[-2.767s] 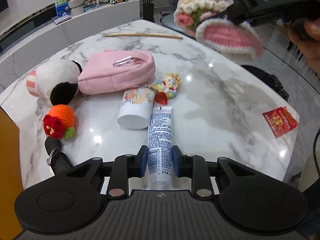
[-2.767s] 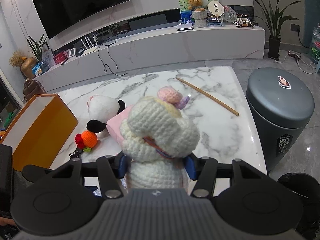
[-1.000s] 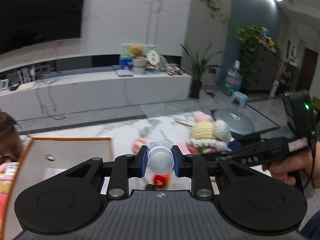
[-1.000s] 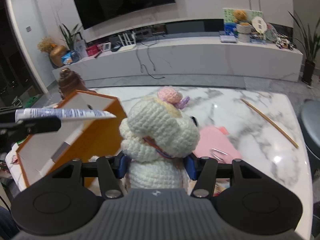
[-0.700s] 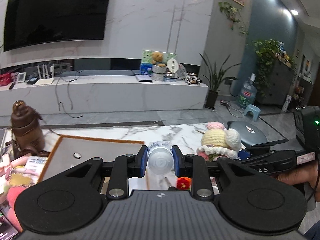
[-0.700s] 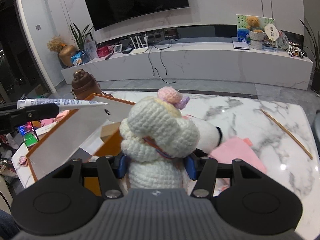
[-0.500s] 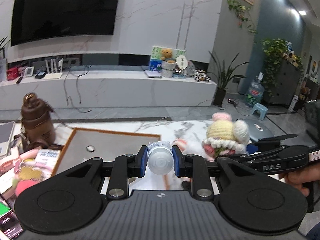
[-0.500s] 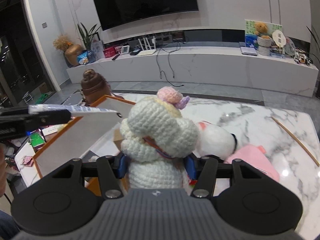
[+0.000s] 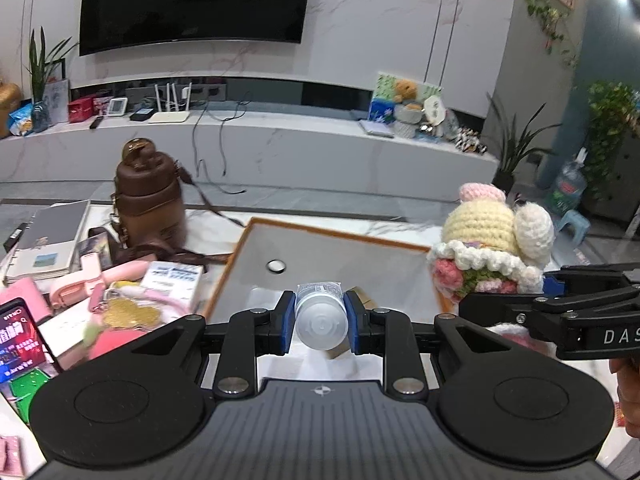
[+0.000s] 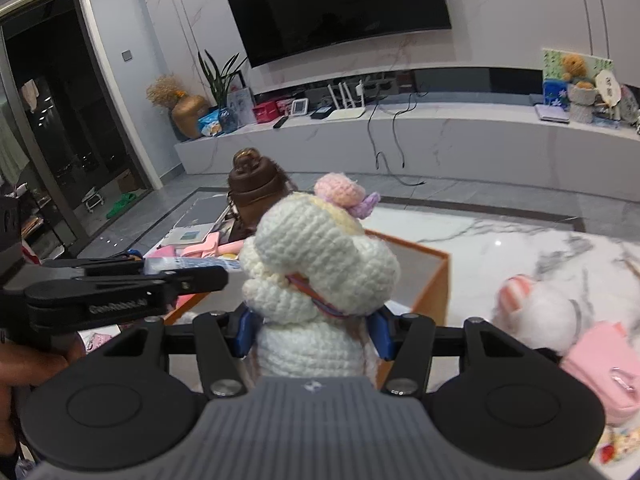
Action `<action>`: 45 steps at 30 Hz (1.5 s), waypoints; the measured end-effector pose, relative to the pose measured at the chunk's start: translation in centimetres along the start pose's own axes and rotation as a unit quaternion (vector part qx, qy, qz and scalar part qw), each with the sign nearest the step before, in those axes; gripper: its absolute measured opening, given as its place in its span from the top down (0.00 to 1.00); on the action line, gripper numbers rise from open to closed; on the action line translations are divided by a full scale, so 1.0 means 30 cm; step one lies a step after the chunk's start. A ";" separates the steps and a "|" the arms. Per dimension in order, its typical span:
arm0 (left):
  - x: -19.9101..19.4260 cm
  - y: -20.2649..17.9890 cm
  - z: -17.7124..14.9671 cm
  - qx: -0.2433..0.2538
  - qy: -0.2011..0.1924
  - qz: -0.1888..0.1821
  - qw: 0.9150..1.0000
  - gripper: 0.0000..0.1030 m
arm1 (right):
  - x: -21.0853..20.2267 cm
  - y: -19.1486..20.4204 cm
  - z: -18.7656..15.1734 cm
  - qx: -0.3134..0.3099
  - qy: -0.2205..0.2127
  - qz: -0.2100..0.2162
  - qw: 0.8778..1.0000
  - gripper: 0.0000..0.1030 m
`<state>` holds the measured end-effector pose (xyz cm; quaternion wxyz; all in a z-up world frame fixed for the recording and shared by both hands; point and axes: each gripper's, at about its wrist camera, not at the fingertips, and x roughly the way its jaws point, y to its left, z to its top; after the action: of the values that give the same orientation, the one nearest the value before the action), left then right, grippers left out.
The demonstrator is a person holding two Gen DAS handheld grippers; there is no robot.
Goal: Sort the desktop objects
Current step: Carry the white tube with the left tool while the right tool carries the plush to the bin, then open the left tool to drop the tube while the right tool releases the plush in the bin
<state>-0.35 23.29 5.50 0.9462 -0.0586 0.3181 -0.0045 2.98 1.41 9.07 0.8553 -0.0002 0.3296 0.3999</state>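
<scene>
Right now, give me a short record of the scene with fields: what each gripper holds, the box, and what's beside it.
left gripper: shut on the white tube, cap end toward the camera
right gripper: shut on the crocheted doll
orange box: open top, just ahead of both grippers
brown bottle: upright, left of the box
left of box: notebook, phone, pink items
right of box, right wrist view: white plush, pink pouch on the marble table

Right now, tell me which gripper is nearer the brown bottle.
Left. The left gripper, clamping the tube, is on the brown bottle side of the orange box; the right gripper, holding the crochet doll, is toward the opposite side.
</scene>
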 end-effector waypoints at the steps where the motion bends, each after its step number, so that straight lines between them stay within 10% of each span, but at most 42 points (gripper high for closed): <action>1: 0.005 0.006 -0.002 0.000 0.003 0.001 1.000 0.72 | 0.020 0.011 -0.001 0.000 0.003 0.001 1.000 0.44; 33: 0.310 0.025 -0.061 0.038 0.144 0.059 0.987 0.70 | 0.425 0.120 -0.109 -0.163 0.139 -0.074 0.974 0.40; 45: 0.266 0.030 -0.021 0.005 0.124 0.046 0.991 0.12 | 0.372 0.111 -0.092 -0.166 0.105 -0.072 0.978 0.25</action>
<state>5.61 23.74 0.11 0.8990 -0.0385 0.4352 0.0306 4.30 10.59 1.49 0.8306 -0.2077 0.3453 0.3844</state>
